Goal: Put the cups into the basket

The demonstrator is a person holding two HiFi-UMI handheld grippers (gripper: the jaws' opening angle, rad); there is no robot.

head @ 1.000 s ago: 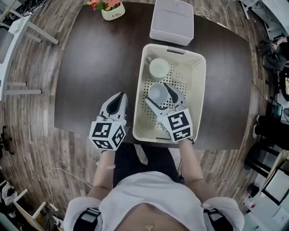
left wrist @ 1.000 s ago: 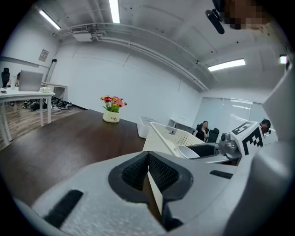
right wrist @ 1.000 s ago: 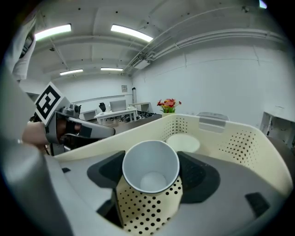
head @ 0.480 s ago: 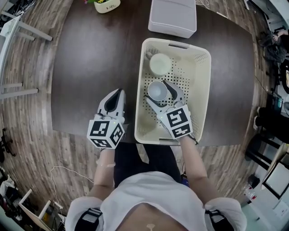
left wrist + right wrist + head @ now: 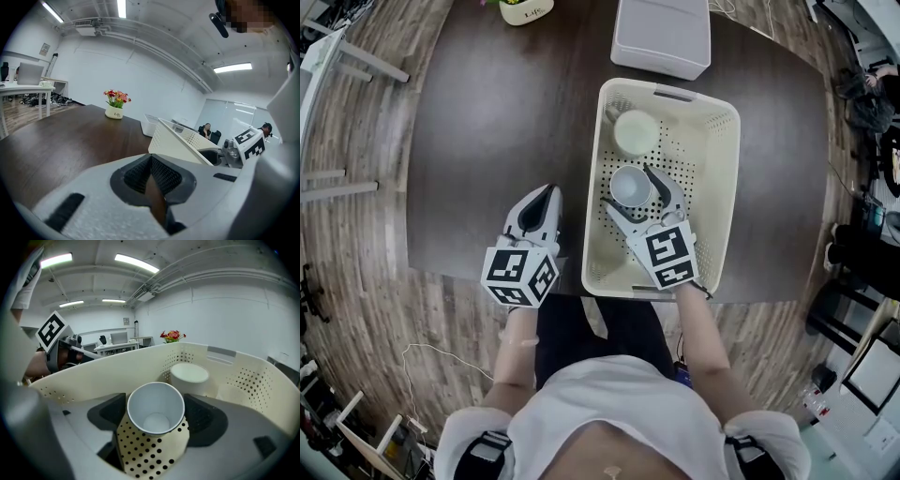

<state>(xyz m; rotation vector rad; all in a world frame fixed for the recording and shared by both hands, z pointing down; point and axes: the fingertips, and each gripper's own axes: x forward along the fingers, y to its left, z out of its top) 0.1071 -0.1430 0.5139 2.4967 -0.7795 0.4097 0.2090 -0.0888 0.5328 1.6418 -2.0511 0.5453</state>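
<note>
A cream perforated basket (image 5: pixel 592 178) stands on the dark table (image 5: pixel 487 141). My right gripper (image 5: pixel 628 187) reaches into it, shut on a white cup (image 5: pixel 630 186). In the right gripper view that cup (image 5: pixel 155 408) is upright and empty, low over the dotted floor, with a pad against each side. A second, cream cup (image 5: pixel 634 131) stands at the far end of the basket, its flat end up (image 5: pixel 189 376). My left gripper (image 5: pixel 546 192) hovers over the table left of the basket, jaws together and holding nothing (image 5: pixel 151 159).
A white lidded box (image 5: pixel 663 36) sits just beyond the basket. A small flower pot (image 5: pixel 527 9) stands at the table's far left. The table's near edge (image 5: pixel 469 272) runs under both grippers. Chairs and cables ring the table on the wooden floor.
The right gripper has sunk a little deeper into the basket, the white cup still between its jaws. The left gripper has stayed where it was.
</note>
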